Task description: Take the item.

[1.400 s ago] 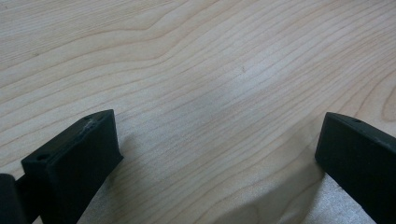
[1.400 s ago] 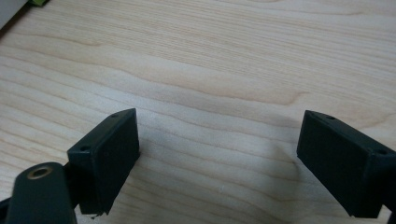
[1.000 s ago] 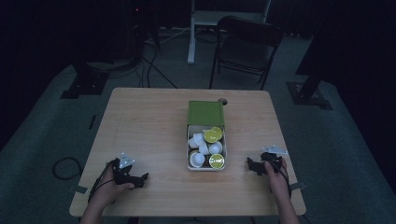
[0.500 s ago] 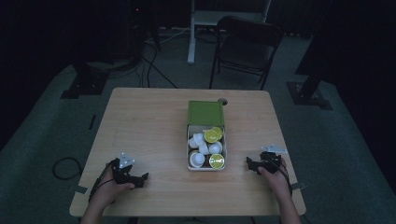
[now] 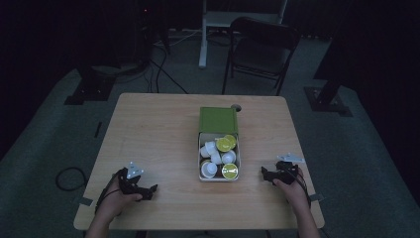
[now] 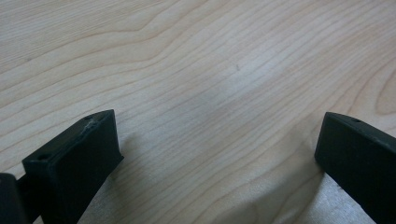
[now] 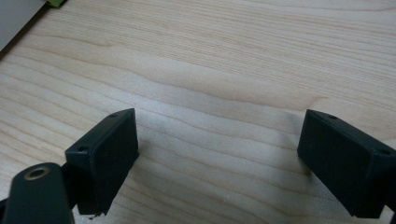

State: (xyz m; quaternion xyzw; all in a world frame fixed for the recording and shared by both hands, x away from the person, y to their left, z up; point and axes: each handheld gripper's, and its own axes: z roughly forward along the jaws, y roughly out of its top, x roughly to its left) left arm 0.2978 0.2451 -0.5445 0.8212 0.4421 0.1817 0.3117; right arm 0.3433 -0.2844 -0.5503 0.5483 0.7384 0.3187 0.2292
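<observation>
While both hands rest low on the bench, nothing is gripped.
Left hand-held gripper (image 5: 152,189): near front-left corner of the bench (image 5: 158,129), lying on the wood, jaws pointing toward the middle; person's hand wrapped round it from the front edge.
Left jaw state: spread wide in the left gripper view (image 6: 219,154), bare wood grain between the two black jaws, nothing pinched.
Right hand-held gripper (image 5: 263,173): near front-right corner, down on the bench top, jaws pointing toward the box; hand behind it.
Right jaw state: spread wide in the right gripper view (image 7: 219,149), bare wood between the jaws, nothing held.
Box (image 5: 218,120): green-and-white carton, centre of the bench, slightly right of middle; green lid flap folded back toward the far edge.
Cups (image 5: 214,157): small white pods packed in the open box, some on their sides; a few show yellow-green foil tops (image 5: 230,171).
Box vs grippers: well apart from the left one, nearer the right one, touching neither.
Box corner: a sliver shows at the top-left edge of the right gripper view (image 7: 16,16).
Chair (image 5: 260,47): dark, on the floor past the far edge.
</observation>
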